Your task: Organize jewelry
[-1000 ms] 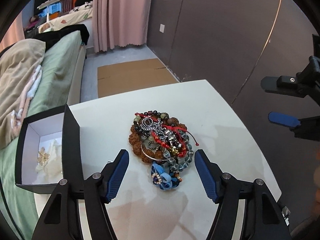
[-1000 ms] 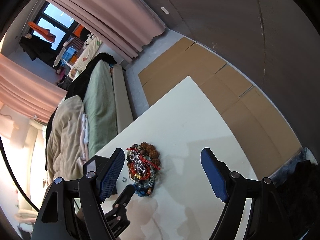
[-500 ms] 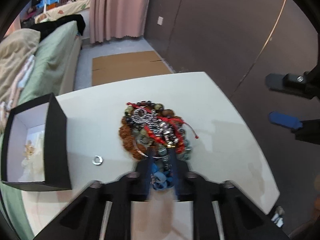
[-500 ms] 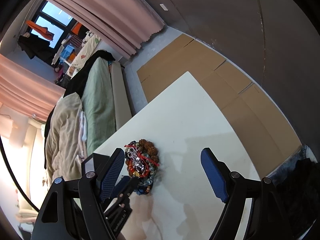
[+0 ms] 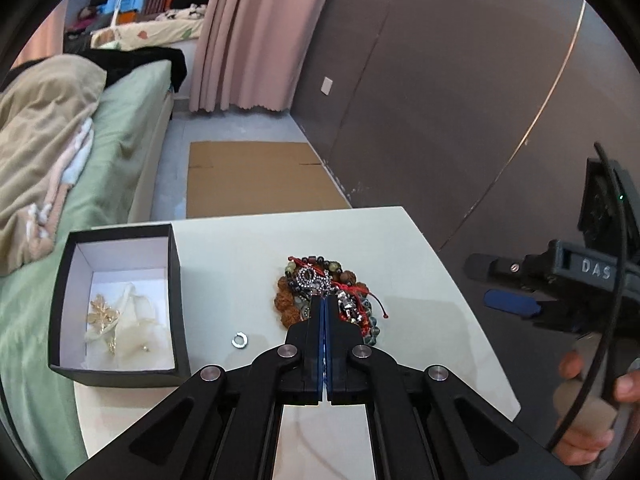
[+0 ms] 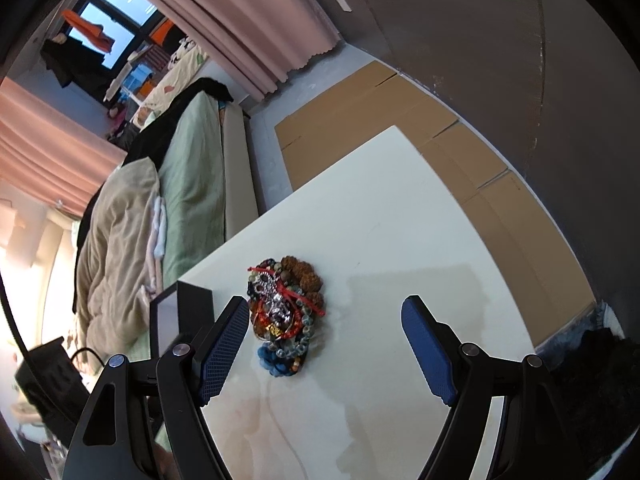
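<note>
White tabletop (image 5: 248, 256) fills the near ground, with a bed and pink curtain beyond it. Nearest the camera, the left gripper (image 5: 325, 302) has its blue pads pressed flat together, tips over the near edge of the jewelry pile (image 5: 328, 292); whether a strand is pinched between them cannot be made out, though nothing seems to hang from them. That pile, a tangle of brown seed beads, grey and green glass beads, red cord and silver chain, with a blue beaded piece at its near end in the right wrist view, lies about mid-table. A small silver ring (image 5: 240, 340) rests alone on the tabletop just left of the pile. Toward the left edge stands an open black box (image 5: 176, 276), white inside, holding a gold leaf-shaped piece (image 5: 102, 312) on a pale sheer pouch (image 5: 136, 328). Off the right edge, a person's hand (image 5: 592, 400) carries the right gripper (image 6: 324, 344), its jaws spread wide and empty above the table.
</note>
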Demonstrator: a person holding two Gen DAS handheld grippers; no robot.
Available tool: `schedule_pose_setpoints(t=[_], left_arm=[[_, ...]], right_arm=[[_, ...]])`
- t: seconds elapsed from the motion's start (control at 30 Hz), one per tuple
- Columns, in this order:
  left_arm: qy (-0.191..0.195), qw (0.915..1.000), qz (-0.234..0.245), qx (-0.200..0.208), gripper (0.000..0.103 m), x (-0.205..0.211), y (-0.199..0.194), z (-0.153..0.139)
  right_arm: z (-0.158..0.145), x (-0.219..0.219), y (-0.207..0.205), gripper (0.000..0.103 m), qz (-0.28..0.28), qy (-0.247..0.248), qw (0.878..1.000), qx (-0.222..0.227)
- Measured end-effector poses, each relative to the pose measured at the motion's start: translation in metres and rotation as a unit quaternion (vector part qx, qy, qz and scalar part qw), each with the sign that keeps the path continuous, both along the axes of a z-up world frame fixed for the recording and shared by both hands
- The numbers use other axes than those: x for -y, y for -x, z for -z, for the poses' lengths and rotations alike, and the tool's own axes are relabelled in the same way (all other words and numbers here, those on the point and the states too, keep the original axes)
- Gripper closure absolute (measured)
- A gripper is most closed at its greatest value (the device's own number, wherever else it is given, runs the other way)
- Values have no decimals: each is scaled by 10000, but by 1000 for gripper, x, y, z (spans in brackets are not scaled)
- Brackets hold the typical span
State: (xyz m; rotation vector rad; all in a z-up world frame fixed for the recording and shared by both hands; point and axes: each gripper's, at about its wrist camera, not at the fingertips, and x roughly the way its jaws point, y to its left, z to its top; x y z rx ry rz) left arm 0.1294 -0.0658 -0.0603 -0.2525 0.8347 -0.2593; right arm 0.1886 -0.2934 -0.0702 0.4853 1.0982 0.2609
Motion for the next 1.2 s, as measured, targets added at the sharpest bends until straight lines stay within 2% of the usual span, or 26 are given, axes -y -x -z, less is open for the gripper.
schedule_pose_setpoints(t=[0.13, 0.2, 0.23, 0.27, 0.3, 0.33, 0.37, 0.53, 0.93, 1.0, 1.07, 1.2], left_arm=[[-136, 9995, -39, -275, 103, 2, -5, 7], [-148, 9991, -13, -397, 99, 3, -7, 10], [-109, 9991, 31, -420, 89, 3, -5, 11], [-87, 9989, 61, -461, 65, 4, -5, 12], [-78, 9988, 67, -483, 50, 4, -5, 13], [-56, 9989, 60, -451, 29, 5, -5, 14], [-37, 9992, 43, -383, 27, 6, -4, 13], [6, 9984, 104, -559, 27, 15, -11, 24], [-506, 9935, 409, -936, 35, 55, -32, 61], [-634, 9934, 339, -898, 46, 56, -32, 61], [-626, 9933, 258, -935, 80, 52, -34, 62], [-400, 9944, 134, -966, 84, 40, -33, 64]], right_arm=[[3, -1, 0, 24, 46, -89, 9999, -61], [4, 0, 0, 24, 60, -208, 9997, -86], [4, 1, -1, 24, 68, -281, 9995, -87], [4, 2, -1, 24, 74, -303, 9995, -79], [3, 3, -1, 24, 88, -283, 9995, -62], [3, 3, -1, 24, 96, -247, 9996, -56], [3, 3, -1, 24, 98, -225, 9997, -58], [5, 4, -4, 24, 82, -188, 9997, -118], [6, 12, -13, 24, 87, -189, 9996, -201], [6, 12, -13, 24, 64, -180, 9996, -191], [5, 11, -11, 24, 52, -138, 9997, -169], [3, 11, -8, 24, 55, -86, 9999, -139]])
